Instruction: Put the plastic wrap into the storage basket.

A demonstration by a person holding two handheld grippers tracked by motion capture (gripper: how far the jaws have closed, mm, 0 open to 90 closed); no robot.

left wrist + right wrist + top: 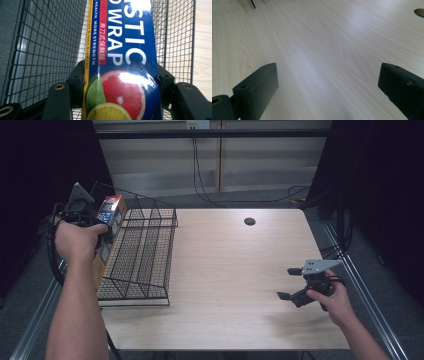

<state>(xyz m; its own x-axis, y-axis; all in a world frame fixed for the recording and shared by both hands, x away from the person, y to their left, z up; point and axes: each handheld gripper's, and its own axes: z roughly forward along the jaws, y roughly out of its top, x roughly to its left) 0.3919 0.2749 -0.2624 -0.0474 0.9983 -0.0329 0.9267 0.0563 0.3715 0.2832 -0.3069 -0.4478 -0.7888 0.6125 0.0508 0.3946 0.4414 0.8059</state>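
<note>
**Box of plastic wrap held at the wire basket, right gripper idle**

The left gripper (122,85) pinches a long blue box of plastic wrap (122,62) between its two black jaws, which press on the box's two sides. In the left gripper view the box runs up out of the frame, so its far end is cut off; the near end, with printed citrus slices, is cropped at the bottom edge. From the high view the box (111,212) stands tilted at the left rim of a black wire basket (145,250), and the left hand (77,240) covers much of its lower part; whether the box touches the basket wire cannot be made out.

The basket sits on the left part of a pale wooden table (225,270). A small dark round hole (249,221) lies in the tabletop near the far edge.

The right gripper (290,283) is over the right side of the table, well apart from the basket, its jaws spread wide with nothing between them. The right hand (332,297) holds it from behind.
</note>
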